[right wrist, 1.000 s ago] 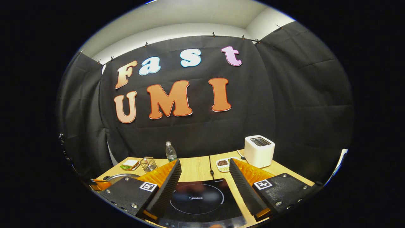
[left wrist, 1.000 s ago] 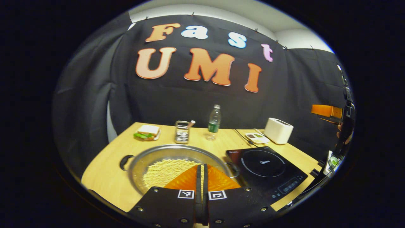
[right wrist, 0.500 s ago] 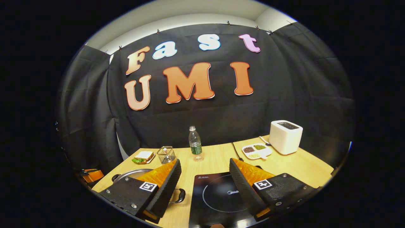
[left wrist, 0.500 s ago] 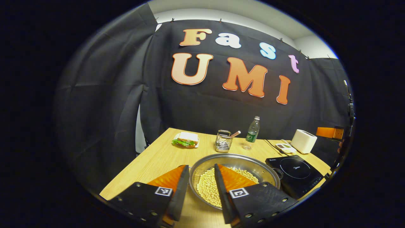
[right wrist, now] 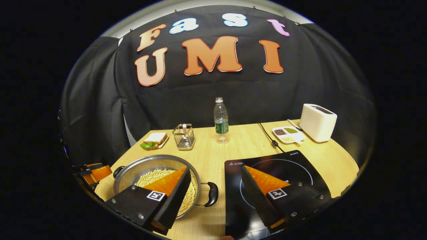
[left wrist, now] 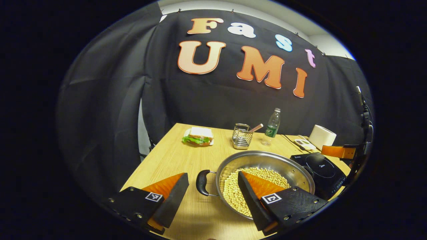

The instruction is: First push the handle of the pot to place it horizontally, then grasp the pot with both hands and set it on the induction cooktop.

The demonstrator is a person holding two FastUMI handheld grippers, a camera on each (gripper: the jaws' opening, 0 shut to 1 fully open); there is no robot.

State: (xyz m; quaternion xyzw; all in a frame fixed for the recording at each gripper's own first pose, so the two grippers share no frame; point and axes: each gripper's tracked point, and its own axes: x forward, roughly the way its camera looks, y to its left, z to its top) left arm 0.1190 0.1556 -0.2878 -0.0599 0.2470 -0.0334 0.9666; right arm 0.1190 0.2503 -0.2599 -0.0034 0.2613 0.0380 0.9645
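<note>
Centrally, on the light wooden table (right wrist: 233,140), a round steel pot (right wrist: 133,170) holding pale beans (left wrist: 233,190) sits just left of the black induction cooktop (right wrist: 283,160). The left gripper (left wrist: 210,196) gapes wide, empty, straddling the pot's black left handle (left wrist: 201,182). The right gripper (right wrist: 215,196) is equally wide, empty, framing the black right handle (right wrist: 212,197). A wire basket (right wrist: 183,136) holds a utensil; its kind is unclear.

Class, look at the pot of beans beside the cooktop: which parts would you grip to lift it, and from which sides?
Grip the two loop handles, one per gripper. The pot is wide, shallow and loaded, so its thin rim gives a poor hold. The left gripper, open, comes from the pot's outer side onto the handle; the right gripper, open, takes the handle facing the cooktop.
</note>
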